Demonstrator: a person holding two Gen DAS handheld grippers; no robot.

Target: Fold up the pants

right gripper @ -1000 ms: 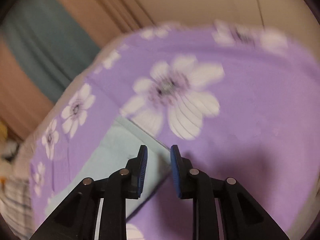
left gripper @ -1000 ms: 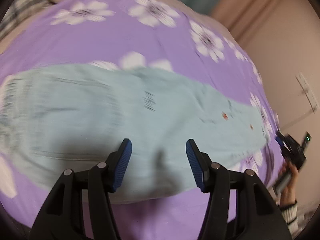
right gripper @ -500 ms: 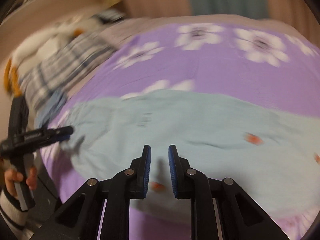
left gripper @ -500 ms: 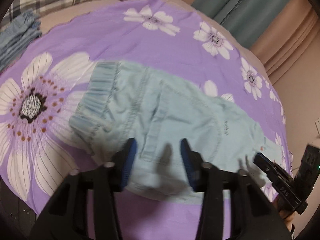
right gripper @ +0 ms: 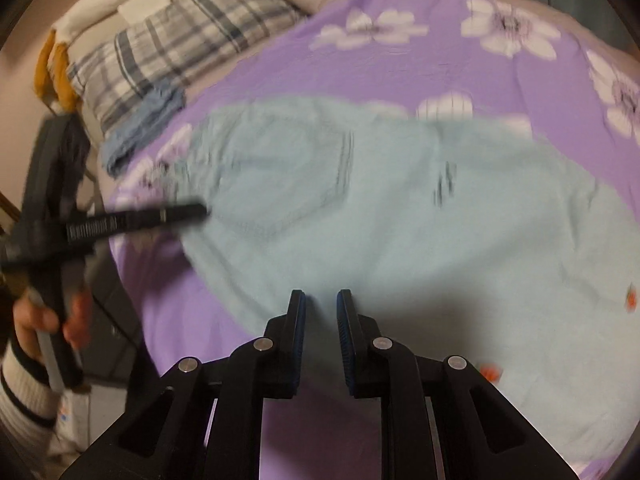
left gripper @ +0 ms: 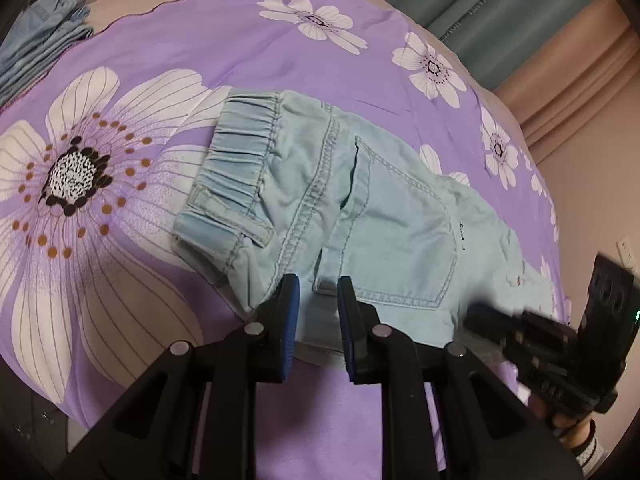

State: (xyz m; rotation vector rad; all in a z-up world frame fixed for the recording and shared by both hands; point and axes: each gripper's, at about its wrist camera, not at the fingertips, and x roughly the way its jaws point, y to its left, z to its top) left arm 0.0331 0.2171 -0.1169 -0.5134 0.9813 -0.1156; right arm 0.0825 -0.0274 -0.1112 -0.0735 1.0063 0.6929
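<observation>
Left gripper [left gripper: 318, 298]: jaws closing, a narrow gap left, near edge of the pants [left gripper: 360, 216] between the pads, contact not clear. Right gripper [right gripper: 321, 312]: narrow gap, nothing between the pads, hanging over the near edge of the same pants [right gripper: 400, 216]. Ahead of both: pale blue pants, flat on a purple flowered sheet [left gripper: 240, 52], waistband [left gripper: 236, 176] forward and left of the left gripper, back pocket [left gripper: 400, 236] just ahead and right. Farther off, beyond the waistband: a folded blue garment [left gripper: 44, 48], then a plaid pillow [right gripper: 176, 44]. Right of the left gripper: the other tool in a hand [left gripper: 568, 420].
</observation>
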